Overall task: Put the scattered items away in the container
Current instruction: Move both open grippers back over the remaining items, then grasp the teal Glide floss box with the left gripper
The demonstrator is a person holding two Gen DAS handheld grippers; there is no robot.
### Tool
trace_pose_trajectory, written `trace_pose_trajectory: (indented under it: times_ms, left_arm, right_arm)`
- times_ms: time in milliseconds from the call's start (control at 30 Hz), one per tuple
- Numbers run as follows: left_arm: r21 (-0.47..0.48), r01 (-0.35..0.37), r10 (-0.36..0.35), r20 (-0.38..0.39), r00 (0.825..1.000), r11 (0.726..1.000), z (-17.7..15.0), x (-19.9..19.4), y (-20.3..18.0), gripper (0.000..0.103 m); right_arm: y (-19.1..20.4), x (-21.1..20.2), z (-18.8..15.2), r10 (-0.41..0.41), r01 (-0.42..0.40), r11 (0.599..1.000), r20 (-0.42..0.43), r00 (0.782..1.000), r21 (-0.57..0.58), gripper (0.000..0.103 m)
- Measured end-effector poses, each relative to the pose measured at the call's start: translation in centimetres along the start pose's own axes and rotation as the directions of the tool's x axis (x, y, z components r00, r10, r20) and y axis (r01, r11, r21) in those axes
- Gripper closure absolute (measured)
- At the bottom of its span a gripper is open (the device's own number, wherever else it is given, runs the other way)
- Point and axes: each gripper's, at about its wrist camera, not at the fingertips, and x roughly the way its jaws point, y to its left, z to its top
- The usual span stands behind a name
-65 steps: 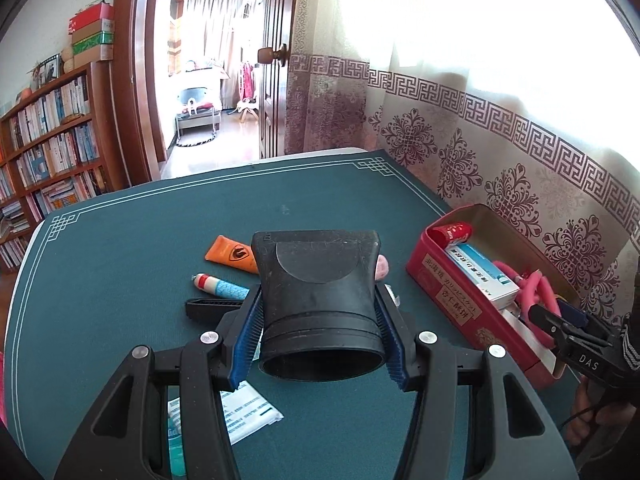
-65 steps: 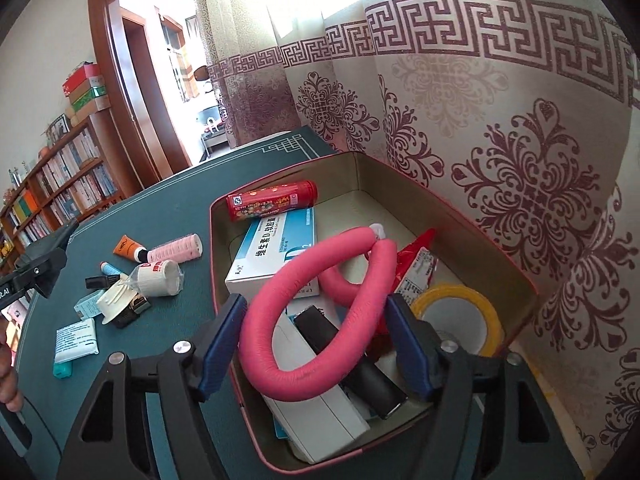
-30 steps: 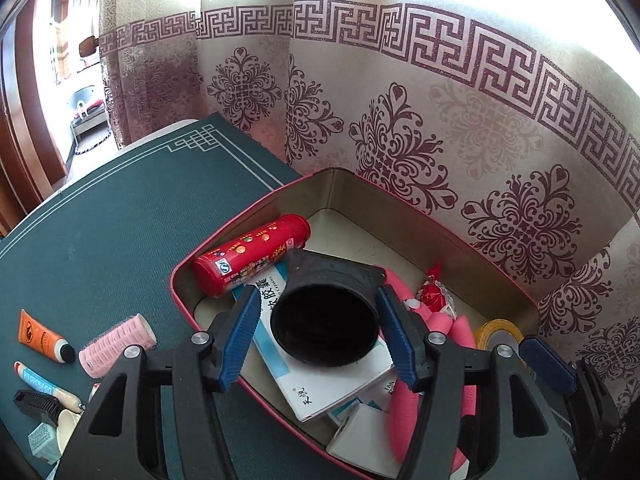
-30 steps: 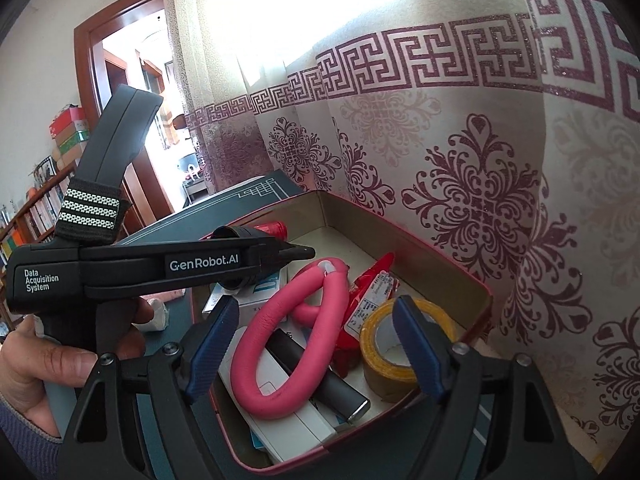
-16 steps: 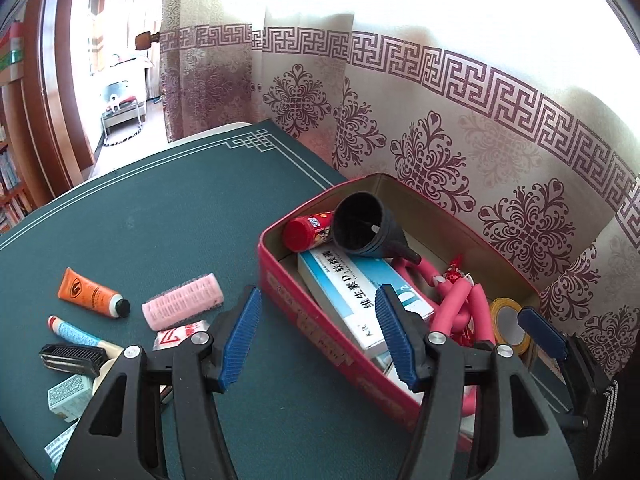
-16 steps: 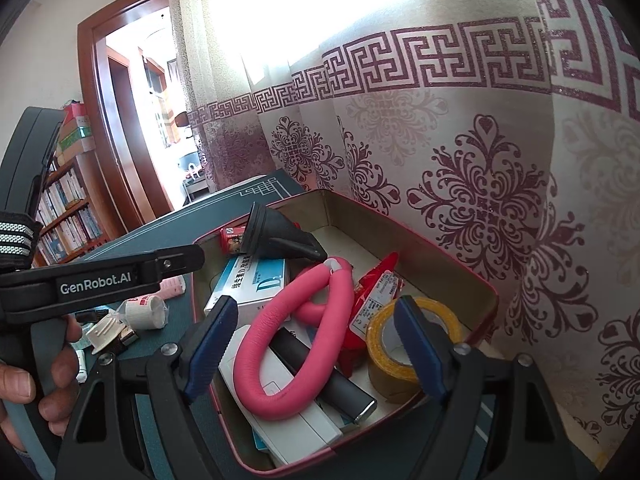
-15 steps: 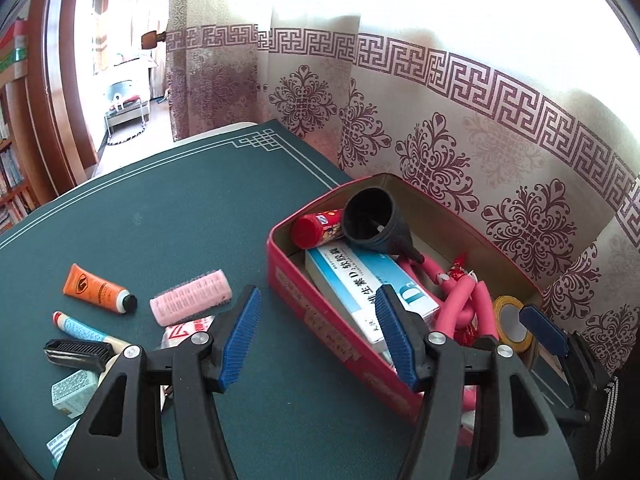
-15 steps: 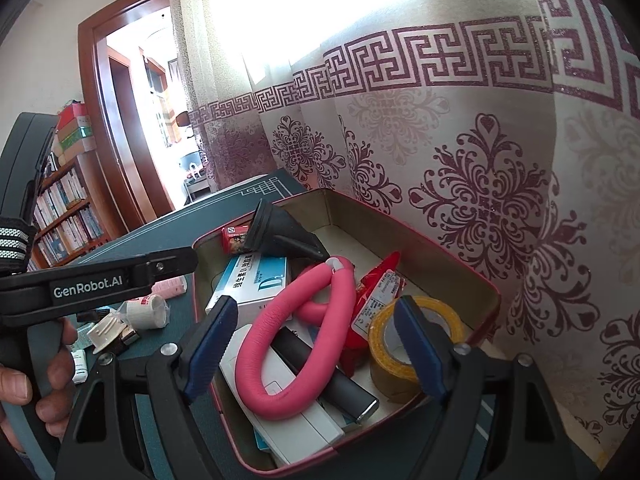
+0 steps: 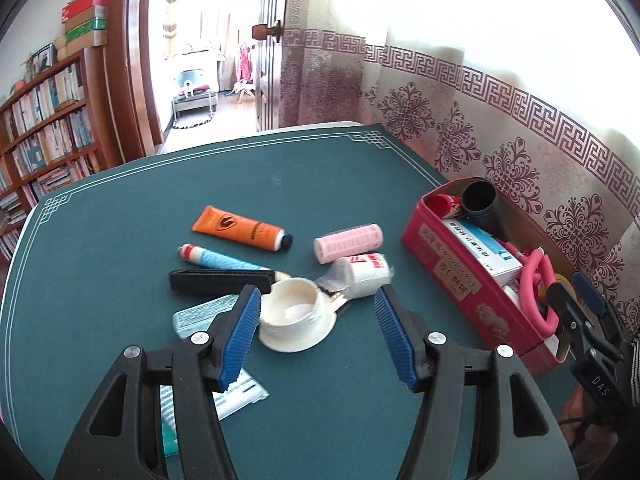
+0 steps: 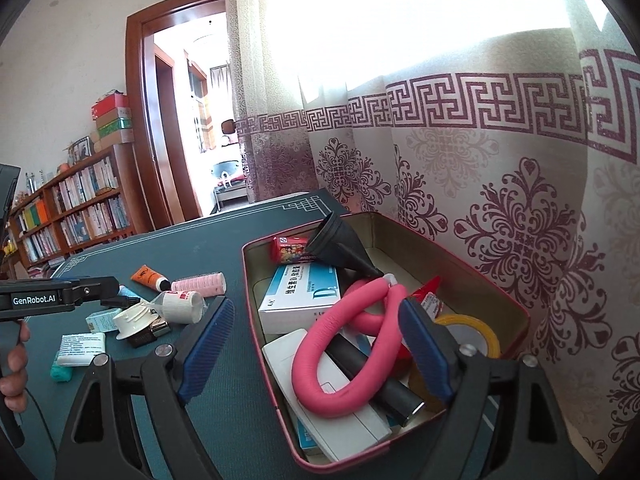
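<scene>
The red tin box [image 9: 460,276] stands at the table's right edge; it also shows in the right wrist view [image 10: 516,312]. In it lie a black funnel [image 10: 340,246], a red tube [image 10: 290,249], a blue-white carton [image 10: 304,296], a pink foam roller [image 10: 344,340] and yellow tape [image 10: 476,334]. My left gripper [image 9: 318,334] is open and empty above a white lid [image 9: 294,314]. Around it lie a bandage roll [image 9: 366,274], pink curler [image 9: 348,242], orange tube [image 9: 240,228], blue-white tube [image 9: 218,258] and black comb [image 9: 220,280]. My right gripper [image 10: 312,350] is open and empty over the box.
A small green box [image 9: 204,314] and a white packet [image 9: 232,394] lie near my left fingers. The green table [image 9: 120,240] has patterned curtains [image 10: 500,200] on its right. A bookshelf [image 9: 44,128] and open doorway [image 9: 204,60] stand behind.
My left gripper let the black funnel go in the box, then swung back left and now hovers over the scattered items. The right gripper has barely moved.
</scene>
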Motion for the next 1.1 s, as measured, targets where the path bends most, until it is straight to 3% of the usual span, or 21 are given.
trace_pose_trajectory:
  times_ms: [300, 467, 567, 900, 1100]
  left_arm:
    - [-0.126, -0.106, 0.101, -0.040, 0.994, 0.986, -4.7, -2.1, 8.3, 0.040]
    - [-0.169, -0.113, 0.104, -0.059, 0.993, 0.979, -6.9, -2.7, 11.0, 0.040]
    - [-0.151, -0.083, 0.073, -0.070, 0.995, 0.985, -7.9, -2.5, 10.9, 0.040]
    - [-0.117, -0.107, 0.094, -0.113, 0.989, 0.987, -9.2, -1.2, 10.0, 0.040]
    - [-0.147, -0.141, 0.123, -0.126, 0.984, 0.979, -9.0, 0.0, 9.8, 0.040]
  right_arm:
    - [2.4, 0.2, -0.9, 0.066, -0.067, 0.993, -0.013, 0.998, -0.095, 0.015]
    - [3.1, 0.5, -1.2, 0.088, -0.092, 0.989, -0.037, 0.995, -0.116, 0.015]
    - [3.2, 0.8, -1.3, 0.099, -0.105, 0.988, -0.054, 0.994, -0.114, 0.015]
    - [4.1, 0.9, -1.7, 0.116, -0.125, 0.981, -0.072, 0.991, -0.148, 0.015]
    - [4.6, 0.9, -1.8, 0.129, -0.140, 0.977, -0.075, 0.989, -0.163, 0.015]
